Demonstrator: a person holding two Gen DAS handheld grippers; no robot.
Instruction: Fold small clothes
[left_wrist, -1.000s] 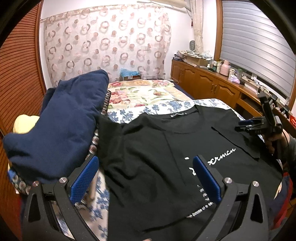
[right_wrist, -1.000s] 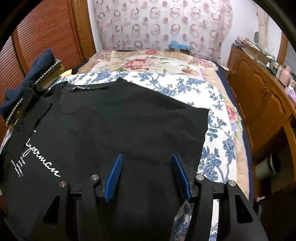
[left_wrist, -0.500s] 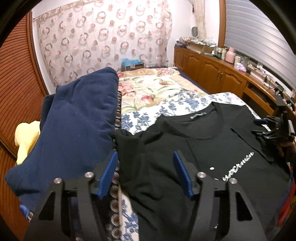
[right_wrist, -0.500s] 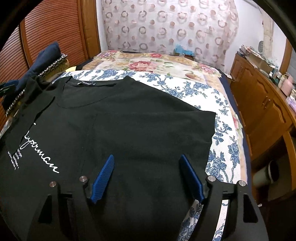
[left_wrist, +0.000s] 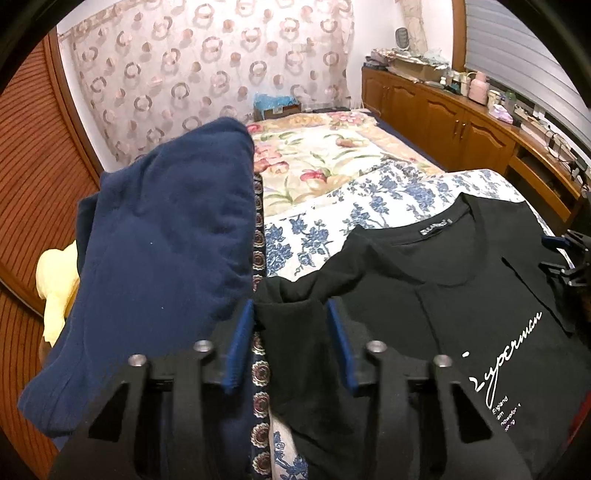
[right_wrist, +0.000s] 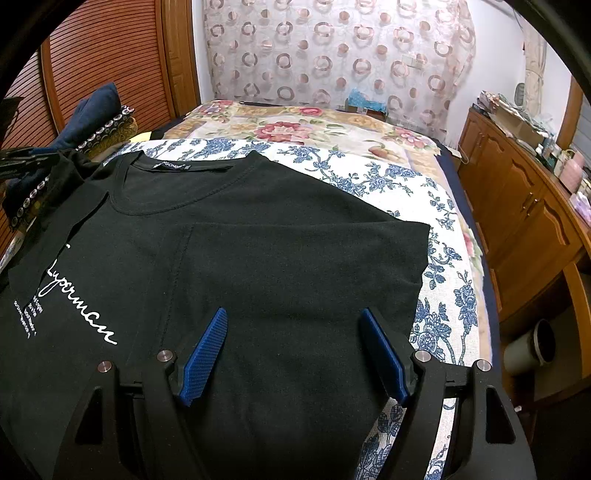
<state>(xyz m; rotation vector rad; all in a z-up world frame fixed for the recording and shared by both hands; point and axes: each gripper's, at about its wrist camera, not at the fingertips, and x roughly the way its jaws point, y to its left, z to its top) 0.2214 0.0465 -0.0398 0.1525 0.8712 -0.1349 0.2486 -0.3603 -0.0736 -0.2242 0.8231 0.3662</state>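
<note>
A black T-shirt (right_wrist: 258, 251) with white script lies flat on the bed, its right side folded in over the body. In the left wrist view the shirt (left_wrist: 461, 314) has its left sleeve (left_wrist: 291, 321) bunched at the bed's left edge. My left gripper (left_wrist: 290, 317) is open, its blue pads either side of that sleeve, narrowly spaced. My right gripper (right_wrist: 291, 325) is open and empty, low over the folded right part of the shirt. It also shows at the far right of the left wrist view (left_wrist: 565, 258).
A blue-flowered sheet (right_wrist: 436, 302) covers the bed, with a floral quilt (left_wrist: 325, 158) beyond. A navy blue garment (left_wrist: 166, 258) and a yellow cloth (left_wrist: 55, 280) are piled left of the shirt. Wooden cabinets (right_wrist: 524, 221) line the right wall; a slatted wardrobe (right_wrist: 103, 62) stands left.
My left gripper has moved left and forward to the shirt's left sleeve and narrowed its opening around it. My right gripper has drawn back slightly and opened wider.
</note>
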